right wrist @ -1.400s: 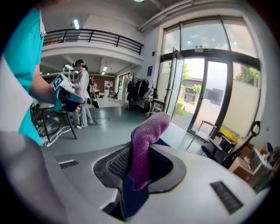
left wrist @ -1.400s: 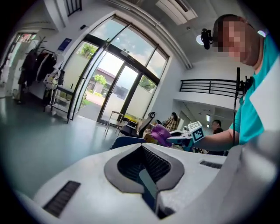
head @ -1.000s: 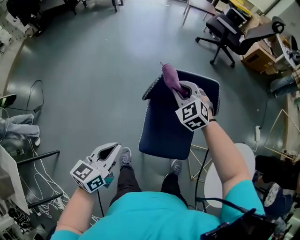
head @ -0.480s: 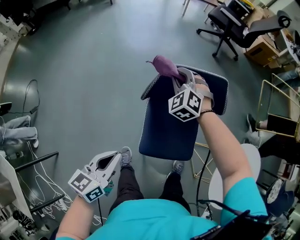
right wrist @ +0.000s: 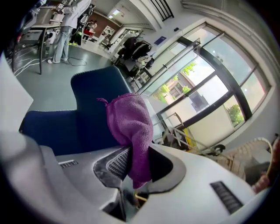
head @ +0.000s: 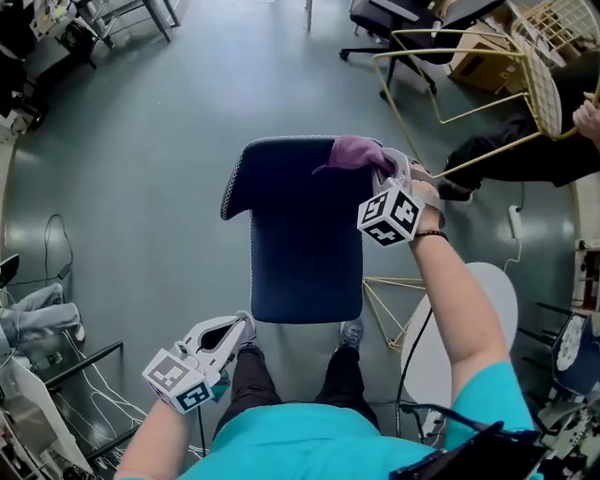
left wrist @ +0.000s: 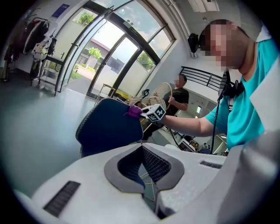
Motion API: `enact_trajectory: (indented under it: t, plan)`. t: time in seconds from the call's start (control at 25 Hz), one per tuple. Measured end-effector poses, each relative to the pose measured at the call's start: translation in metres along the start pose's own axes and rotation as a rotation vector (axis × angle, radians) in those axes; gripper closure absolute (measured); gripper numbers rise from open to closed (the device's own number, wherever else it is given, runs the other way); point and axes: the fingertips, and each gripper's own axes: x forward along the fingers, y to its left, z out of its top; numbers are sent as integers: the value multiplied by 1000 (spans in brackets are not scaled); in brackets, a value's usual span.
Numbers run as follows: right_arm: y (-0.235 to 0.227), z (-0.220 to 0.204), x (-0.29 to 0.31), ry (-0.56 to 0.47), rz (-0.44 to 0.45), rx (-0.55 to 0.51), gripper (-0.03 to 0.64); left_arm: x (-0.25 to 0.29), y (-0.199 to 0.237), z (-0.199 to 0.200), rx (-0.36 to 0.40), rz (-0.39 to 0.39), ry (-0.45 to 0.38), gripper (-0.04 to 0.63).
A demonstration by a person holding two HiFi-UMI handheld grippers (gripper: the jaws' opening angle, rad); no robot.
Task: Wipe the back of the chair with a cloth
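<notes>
A dark blue chair (head: 302,225) stands in front of me, its back (head: 286,173) farthest from me in the head view. My right gripper (head: 382,165) is shut on a purple cloth (head: 354,152), which lies on the right end of the back's top edge. In the right gripper view the cloth (right wrist: 131,127) hangs from between the jaws against the chair back (right wrist: 89,103). My left gripper (head: 240,324) hangs low at the left by my leg, shut and holding nothing. The left gripper view shows the chair (left wrist: 109,129), the cloth (left wrist: 132,111) and the right gripper (left wrist: 154,113) ahead.
A person (head: 562,141) at the upper right holds a gold wire chair (head: 469,66). A black office chair (head: 394,19) stands beyond. A white round stool (head: 469,319) is by my right side. Cables (head: 52,234) lie on the grey floor at left.
The right gripper has carried the cloth from the left corner of the chair back's top edge to its right end. The gold wire chair has come into view. The left gripper stayed low.
</notes>
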Motion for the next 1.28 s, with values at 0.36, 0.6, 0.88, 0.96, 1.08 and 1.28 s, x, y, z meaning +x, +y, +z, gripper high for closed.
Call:
enact_trajectory:
  t: [0.36,0.6,0.88,0.96,1.08,1.28]
  plan:
    - [-34,-64,-23,14,-12,41,528,44,-35,-6,4,-68,18,600]
    - [75,81,-61,-284,214,-96,528,5,-16,-8,-39,-32,-44,600]
    - [156,199,-20,-293,314,-123,528,-84,41,-25,-100,61,-105,600]
    - [169,209,-6,-253,308,-150,528,-106,55,-33,-117,89,-115,600]
    - [175,201,14,-190,289,-158,528,-117,67,-43,-142,110,-114,600]
    - [154,152,29,-97,235,-89,528,-98,64,-52,-157,72,-88,600]
